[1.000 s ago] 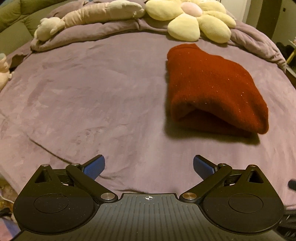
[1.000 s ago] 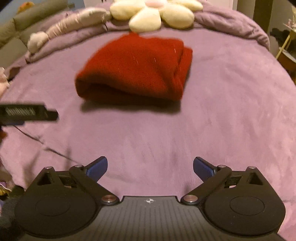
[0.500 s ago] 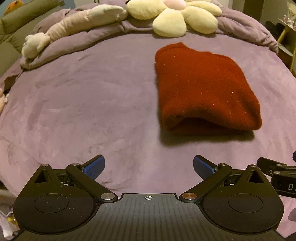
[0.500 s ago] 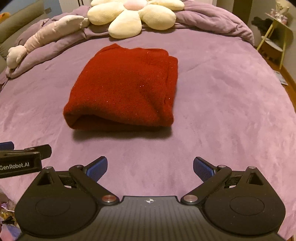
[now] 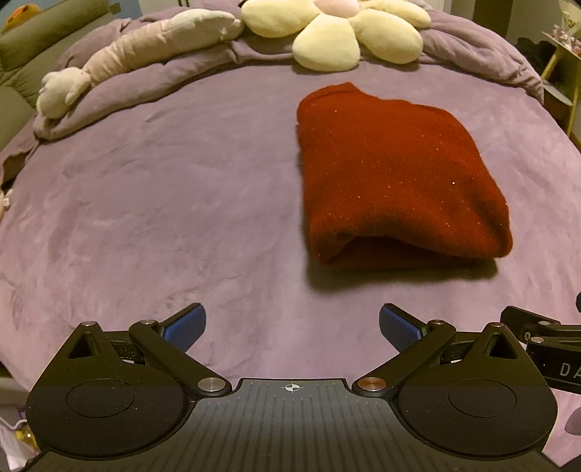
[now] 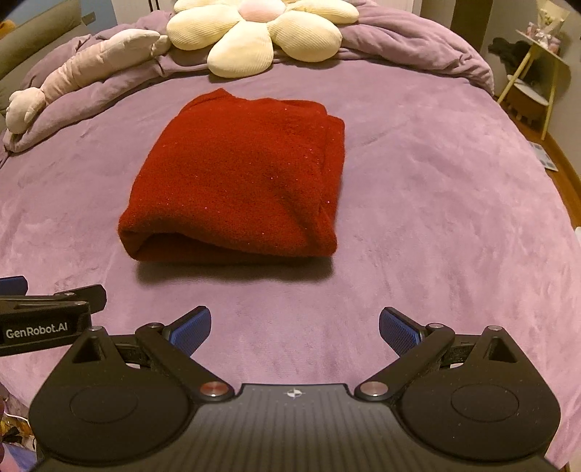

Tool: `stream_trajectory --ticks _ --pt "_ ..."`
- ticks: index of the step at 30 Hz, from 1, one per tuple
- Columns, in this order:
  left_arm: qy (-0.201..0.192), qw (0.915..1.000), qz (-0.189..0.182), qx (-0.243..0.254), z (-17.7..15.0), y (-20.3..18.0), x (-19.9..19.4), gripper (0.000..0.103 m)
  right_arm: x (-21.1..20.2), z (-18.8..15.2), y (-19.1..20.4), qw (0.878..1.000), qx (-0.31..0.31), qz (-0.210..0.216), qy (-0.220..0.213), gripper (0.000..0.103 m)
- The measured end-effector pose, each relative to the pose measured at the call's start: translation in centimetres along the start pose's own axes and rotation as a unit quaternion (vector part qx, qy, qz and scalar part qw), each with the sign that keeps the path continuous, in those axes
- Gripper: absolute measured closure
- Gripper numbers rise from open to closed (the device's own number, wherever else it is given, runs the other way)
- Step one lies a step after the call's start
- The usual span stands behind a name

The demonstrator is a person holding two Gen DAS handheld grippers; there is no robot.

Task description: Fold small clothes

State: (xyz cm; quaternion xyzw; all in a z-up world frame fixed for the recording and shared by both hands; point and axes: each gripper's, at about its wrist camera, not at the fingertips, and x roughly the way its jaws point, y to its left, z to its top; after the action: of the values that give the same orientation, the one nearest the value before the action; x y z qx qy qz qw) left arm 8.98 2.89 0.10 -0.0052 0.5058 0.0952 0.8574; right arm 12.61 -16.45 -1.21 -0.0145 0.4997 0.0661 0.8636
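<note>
At the bottom of the left wrist view, the left gripper (image 5: 292, 328) is hovering over the purple bedspread (image 5: 152, 203) with its blue-padded fingers (image 5: 185, 326) spread wide and nothing between them. The right gripper (image 6: 295, 329) is doing the same at the bottom of its own view, fingers far apart and empty. Each tool is showing in the other's camera: a black piece of the right one is poking in at the lower right edge of the left view, and the left one, lettered "GenRobot.AI", is sitting at the lower left edge of the right view.

Past the fingertips, the folded red garment (image 6: 239, 178) is lying flat on the bedspread, apart from both grippers. In the right view it is sitting near the centre, slightly left; in the left view (image 5: 395, 178) it is lying right of centre. Its rounded fold is facing the cameras, casting a shadow on the cover just below it.

Farther back, a bunched purple duvet (image 6: 406, 47) is running across the top of both frames. A cream flower-shaped cushion (image 6: 254, 32) is resting on it at top centre, and a long pale plush toy (image 5: 141, 54) is stretching along it toward the upper left. A small yellow-legged side table (image 6: 537, 83) is standing at the upper right edge of the right view.
</note>
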Motion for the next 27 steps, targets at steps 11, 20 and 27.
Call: stream_trajectory --ticks 11,20,27 --pt "-0.005 1.0 -0.002 0.003 0.0 -0.4 -0.2 0.0 0.0 0.1 -0.4 1.0 0.012 -0.001 0.001 0.004" --pt "-0.014 0.9996 0.013 0.019 0.1 -0.9 -0.3 0.0 0.2 0.0 -0.5 1.0 0.015 -0.001 0.005 0.004" --pt "-0.007 0.9998 0.009 0.014 0.1 -0.7 0.0 0.0 0.2 0.0 -0.7 1.0 0.019 0.001 0.004 0.004"
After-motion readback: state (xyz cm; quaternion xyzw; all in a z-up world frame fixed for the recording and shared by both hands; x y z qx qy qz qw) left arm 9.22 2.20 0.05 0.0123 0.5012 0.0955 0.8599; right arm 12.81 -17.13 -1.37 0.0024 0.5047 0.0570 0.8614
